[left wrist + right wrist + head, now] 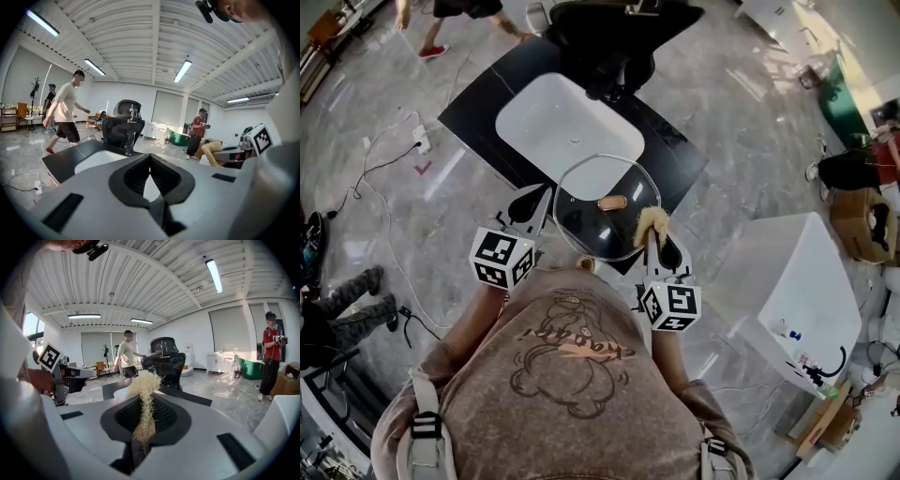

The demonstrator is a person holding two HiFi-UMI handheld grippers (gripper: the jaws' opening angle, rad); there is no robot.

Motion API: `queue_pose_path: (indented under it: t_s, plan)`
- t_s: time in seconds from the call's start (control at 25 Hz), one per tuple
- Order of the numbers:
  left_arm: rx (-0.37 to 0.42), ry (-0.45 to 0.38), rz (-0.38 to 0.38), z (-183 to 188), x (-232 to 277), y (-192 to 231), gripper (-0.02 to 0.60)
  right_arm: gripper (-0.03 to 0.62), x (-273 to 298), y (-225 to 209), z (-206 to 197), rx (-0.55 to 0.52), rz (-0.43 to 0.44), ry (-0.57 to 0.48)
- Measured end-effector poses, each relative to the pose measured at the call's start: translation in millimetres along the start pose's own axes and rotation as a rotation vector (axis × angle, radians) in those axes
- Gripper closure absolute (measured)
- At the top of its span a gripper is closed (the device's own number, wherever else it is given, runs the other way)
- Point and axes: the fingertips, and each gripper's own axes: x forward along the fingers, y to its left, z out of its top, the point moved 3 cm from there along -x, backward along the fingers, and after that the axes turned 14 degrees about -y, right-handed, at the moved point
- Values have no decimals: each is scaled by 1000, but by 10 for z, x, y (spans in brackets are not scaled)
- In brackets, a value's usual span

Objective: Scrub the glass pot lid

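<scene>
glass pot lid (pixel 591 220), unreadable shirt lettering (pixel 581 347)

Left claw (pixel 536 202) clamped shut, right claw (pixel 661 246) likewise, both pointing forward

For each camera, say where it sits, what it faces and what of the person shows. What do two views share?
Head view: head-mounted, facing down at sink and glass pot lid; torso, left gripper, right gripper show.
Left gripper view: on that gripper, along jaws shut on the lid, toward sink.
Right gripper view: on that gripper, along jaws clamping the scrubber.
Both gripper views share the office chair.
</scene>
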Motion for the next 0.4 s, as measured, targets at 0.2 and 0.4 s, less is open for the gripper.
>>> queue_pose_path:
  t_s: [0.2, 0.4]
  plan:
    - [1, 11, -2, -12, -24, -20, 565, 545, 2, 18, -1, 2, 6, 3]
    - [-8, 21, -1, -27, -38, -38, 565, 545, -26, 36, -31, 14, 6, 12]
